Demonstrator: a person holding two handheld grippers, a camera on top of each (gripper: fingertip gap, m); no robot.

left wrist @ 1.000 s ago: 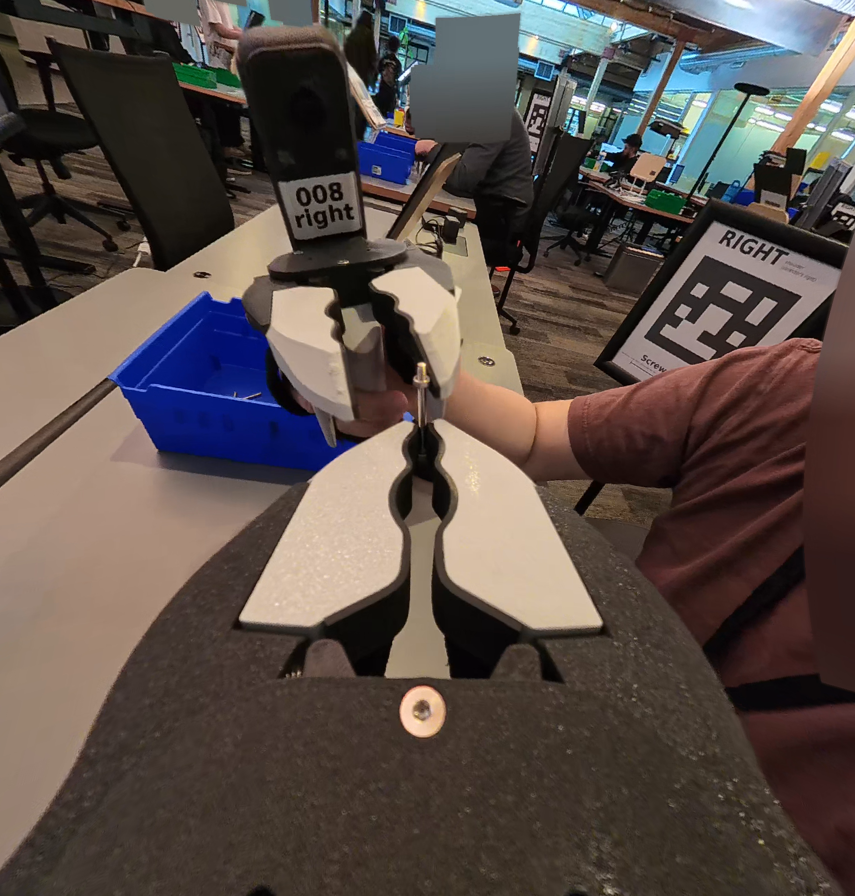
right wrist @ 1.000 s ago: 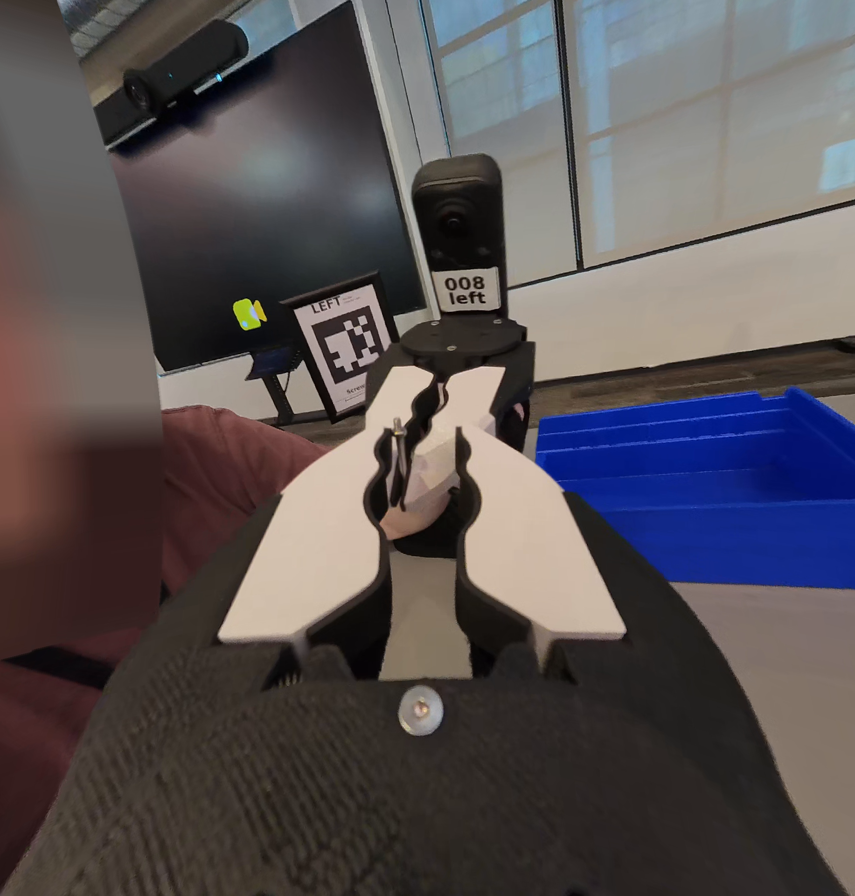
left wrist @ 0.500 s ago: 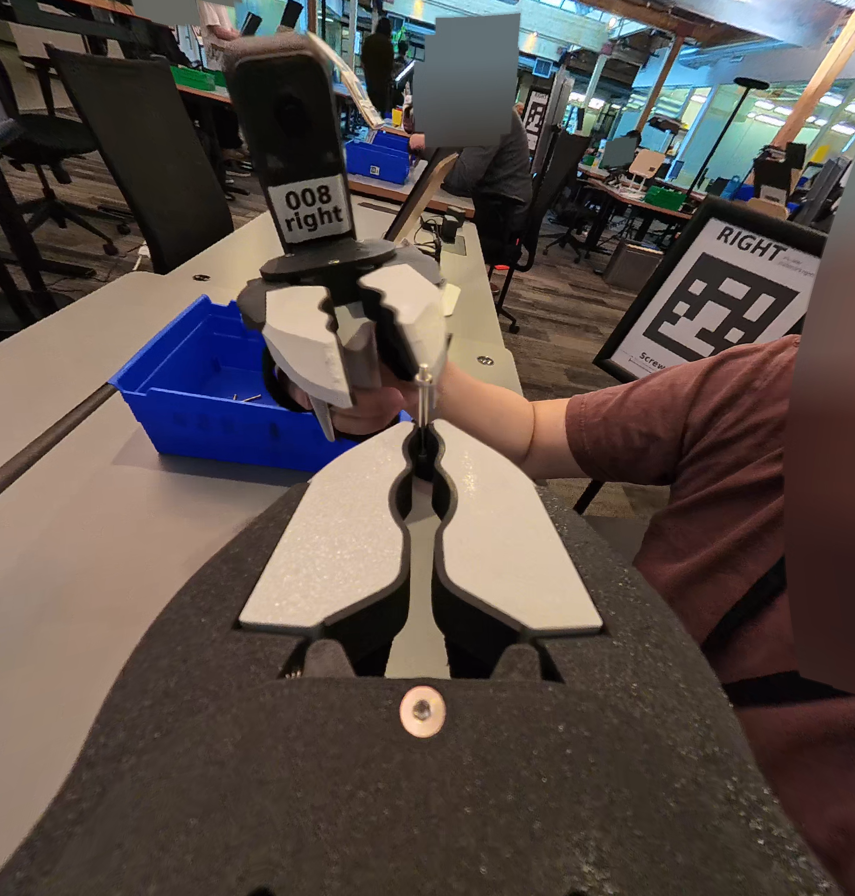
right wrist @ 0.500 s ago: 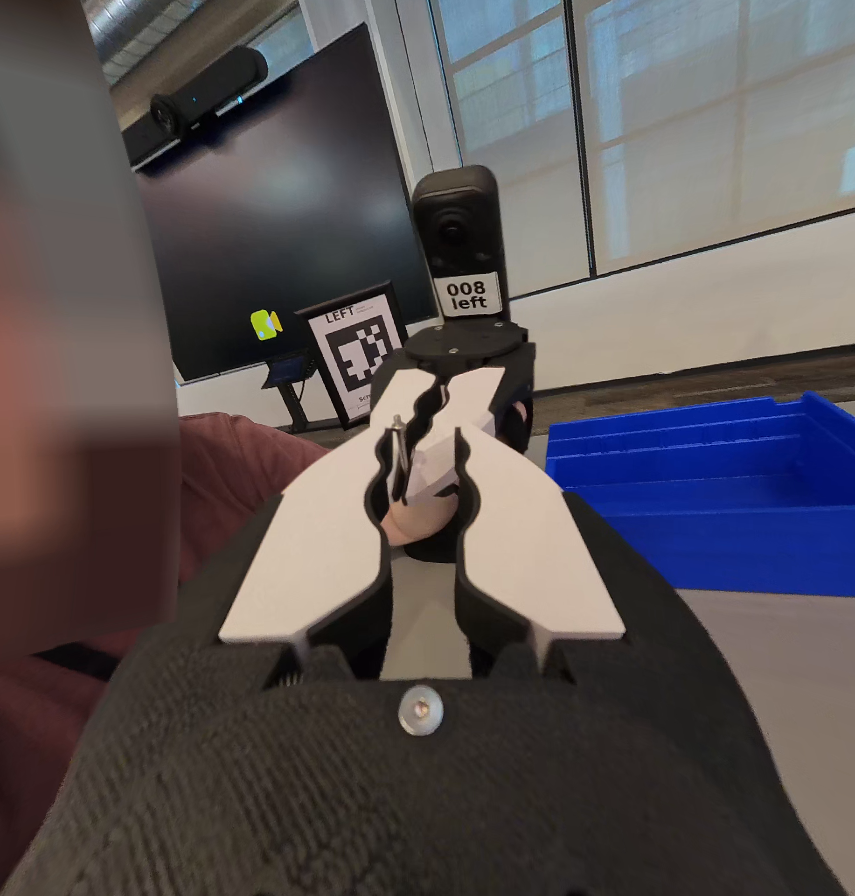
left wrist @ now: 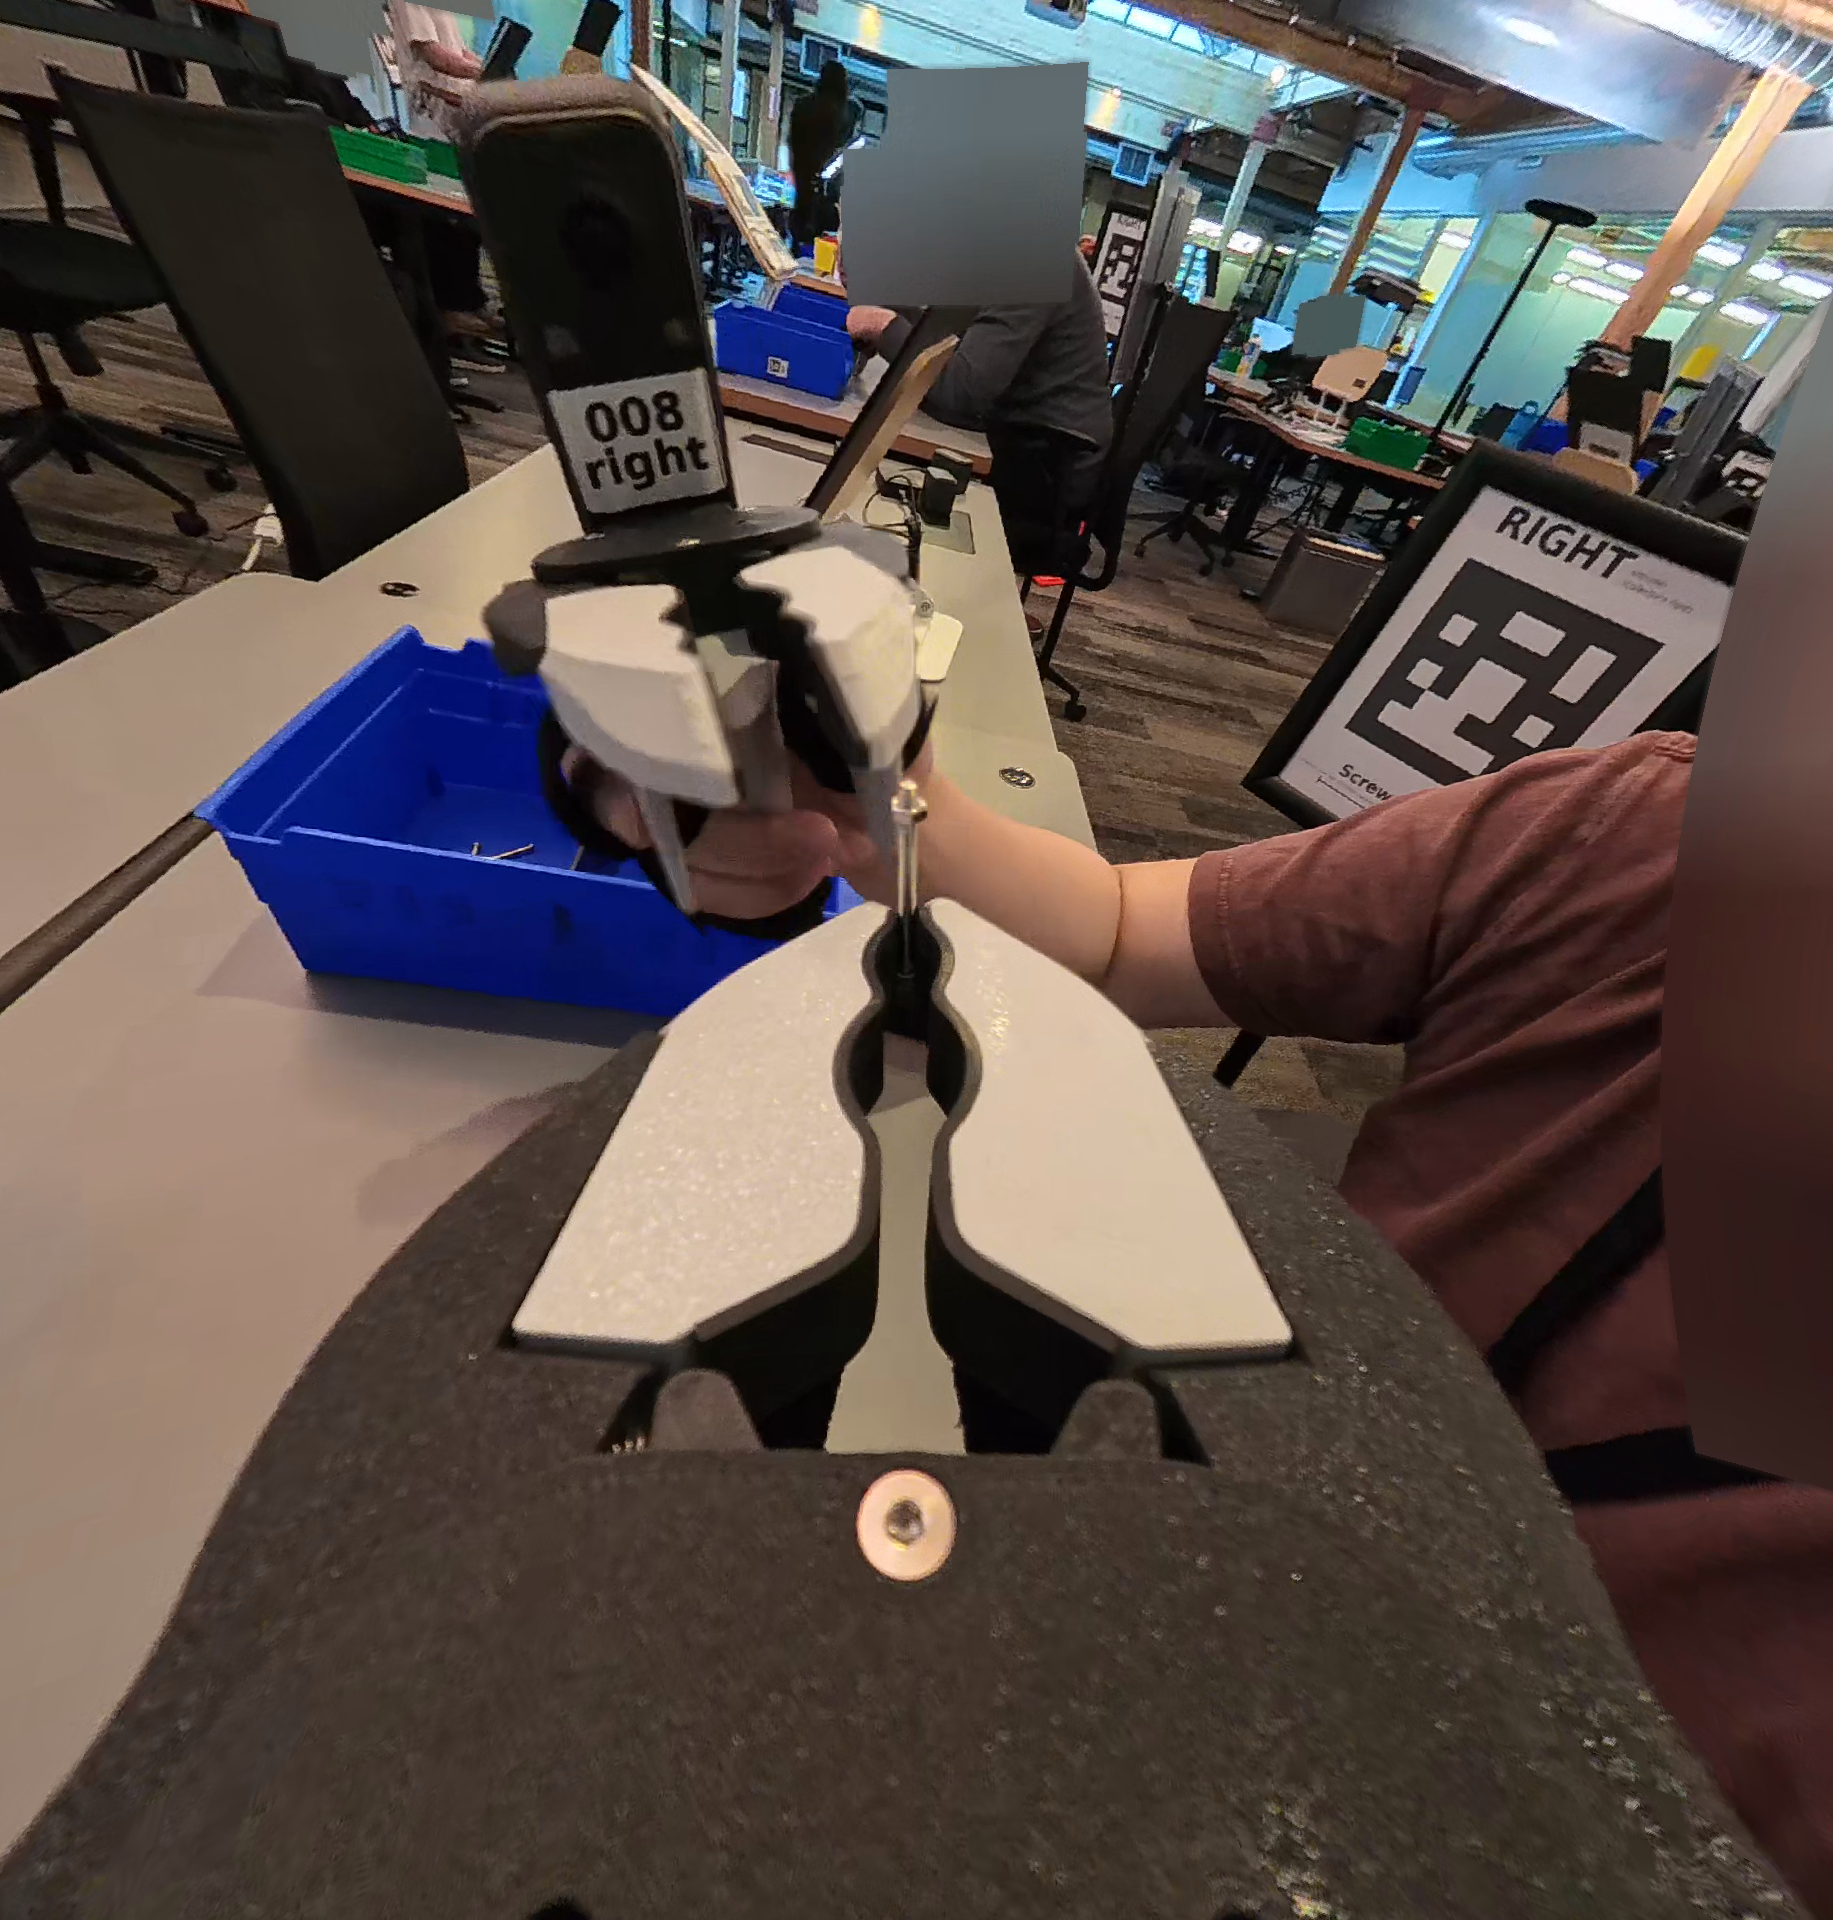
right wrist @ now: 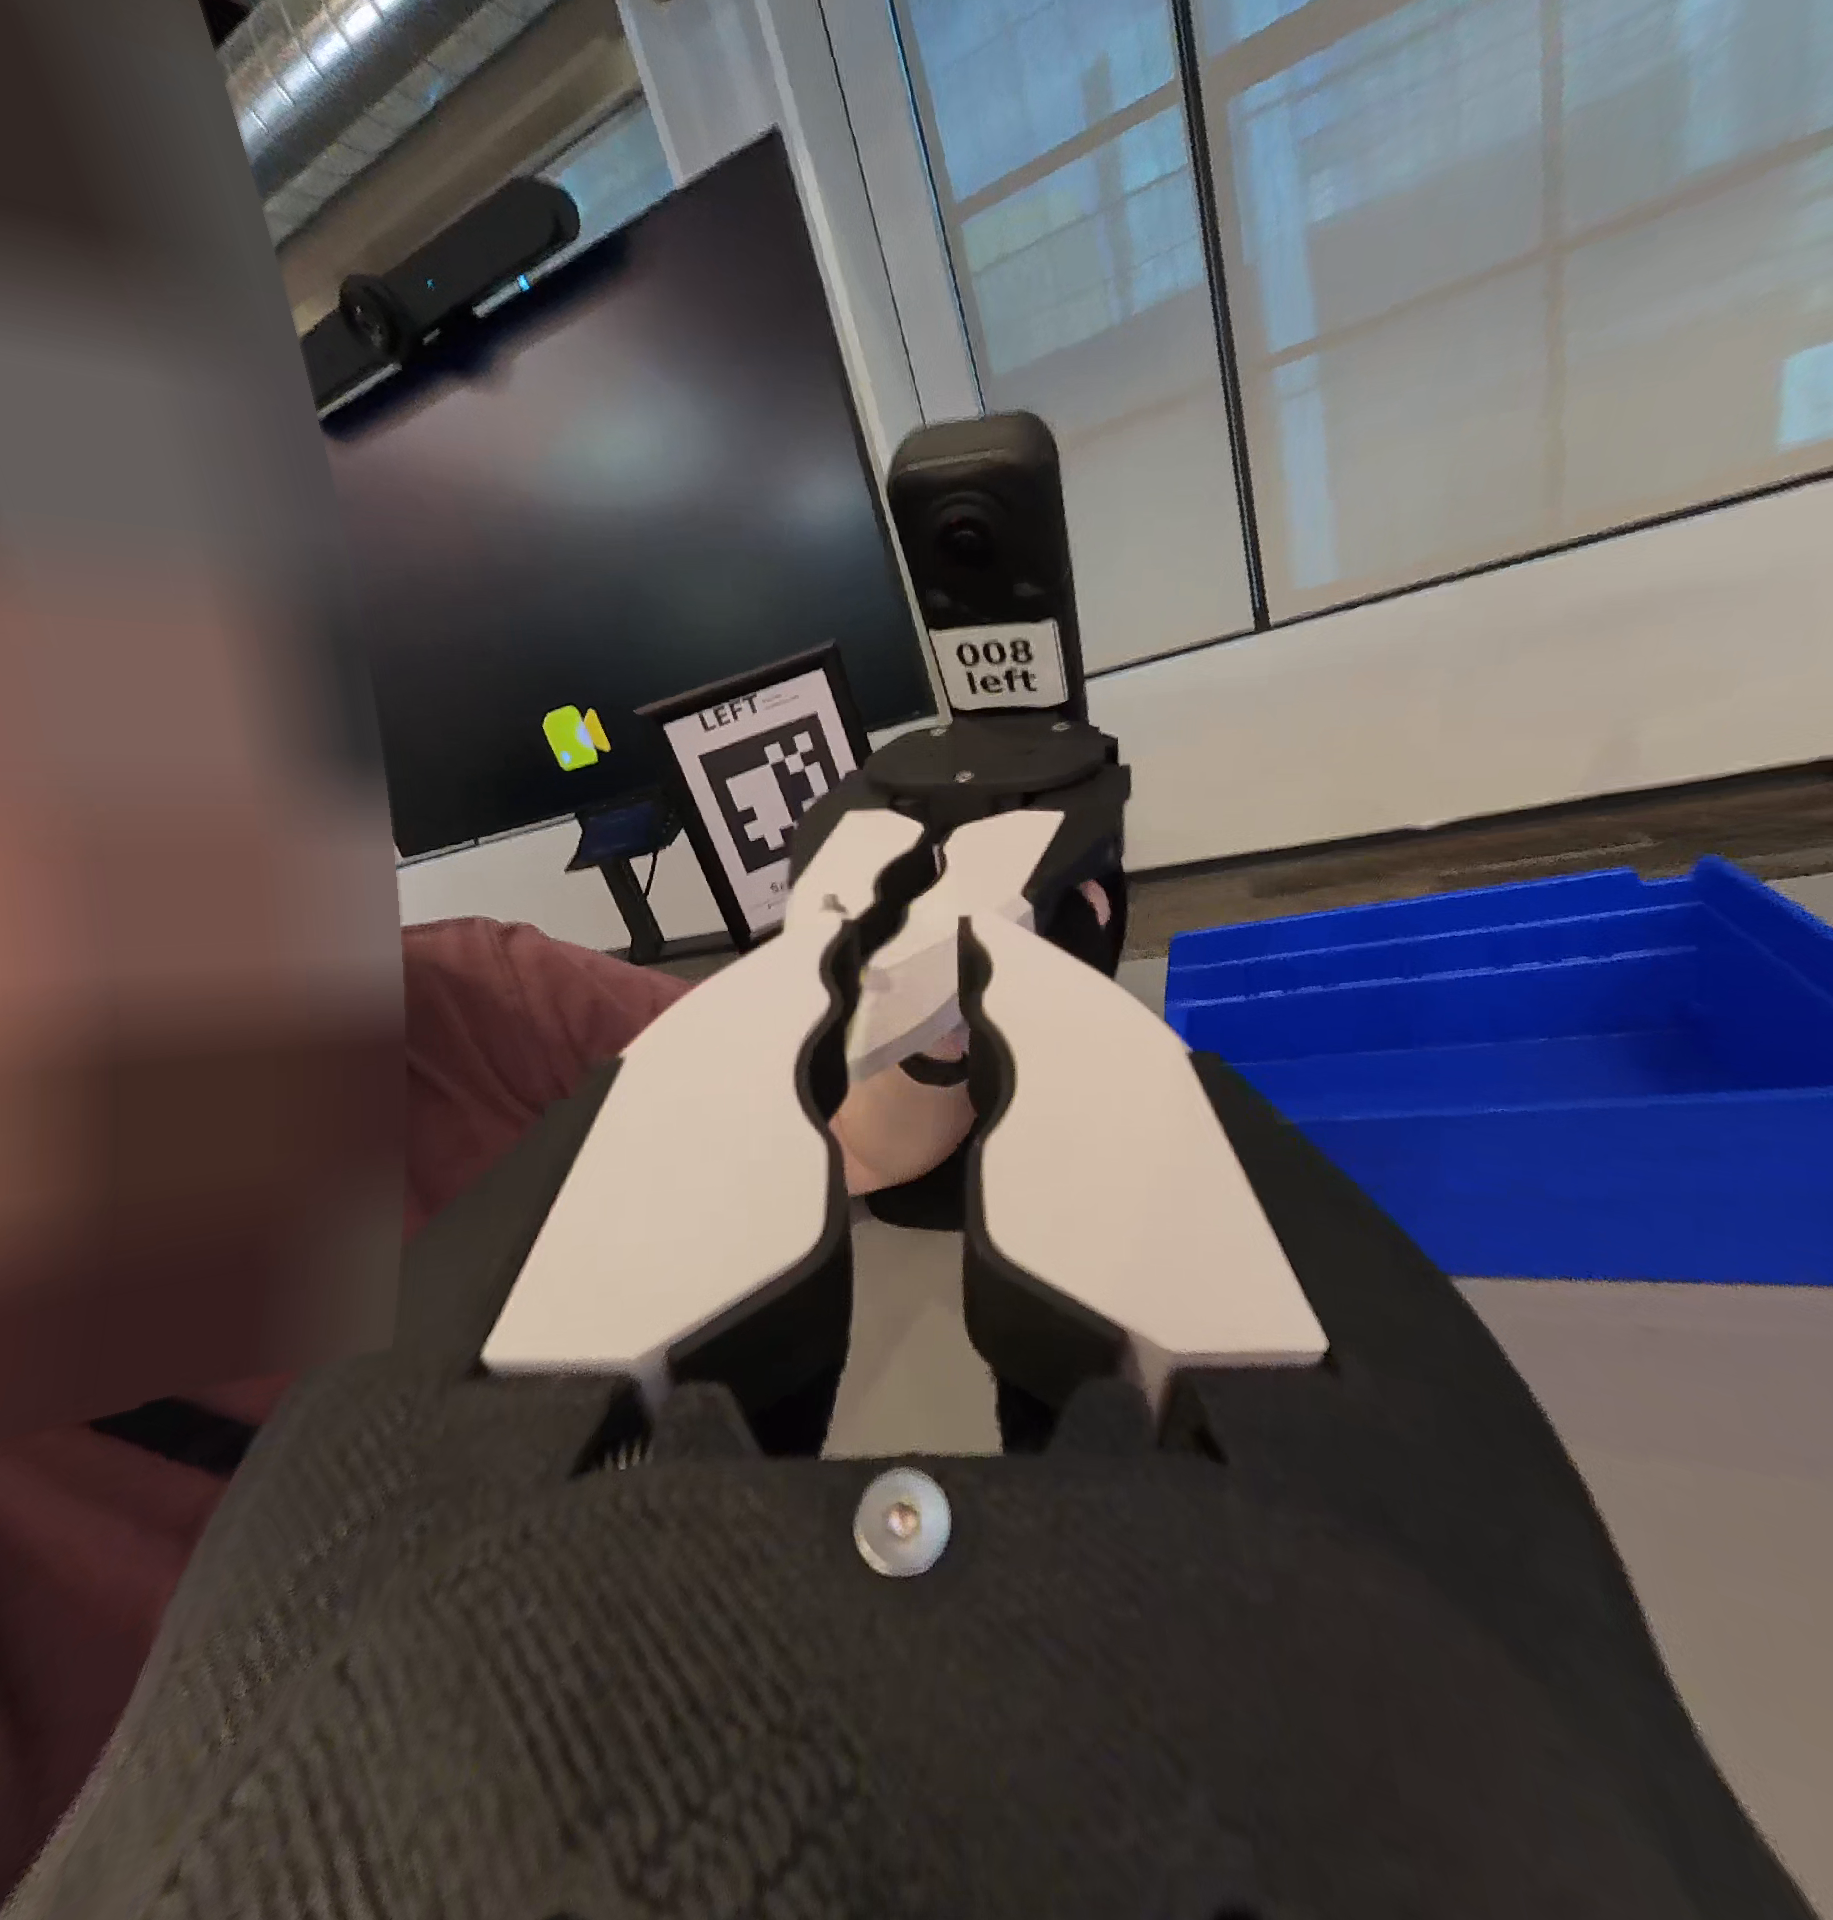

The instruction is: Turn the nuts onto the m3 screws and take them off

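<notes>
Nearest in the left wrist view: left gripper [left wrist: 904, 920], jaws closed on the lower end of an upright M3 screw [left wrist: 905, 862], held above the grey table [left wrist: 112, 1195]. At the screw's top, a small nut [left wrist: 906, 802], touching the tip of one finger of the right gripper [left wrist: 787, 821]; jaws of that gripper narrowly apart in the right wrist view, whether pinching the nut cannot be told. Behind, a hand [left wrist: 766, 847] around the right gripper's handle, a white printed label on its camera mount. Farther back, blue bin [left wrist: 455, 914] with loose screws [left wrist: 501, 852] inside. Farthest right, framed marker sign [left wrist: 1494, 665], printed heading above a black-and-white code.
</notes>
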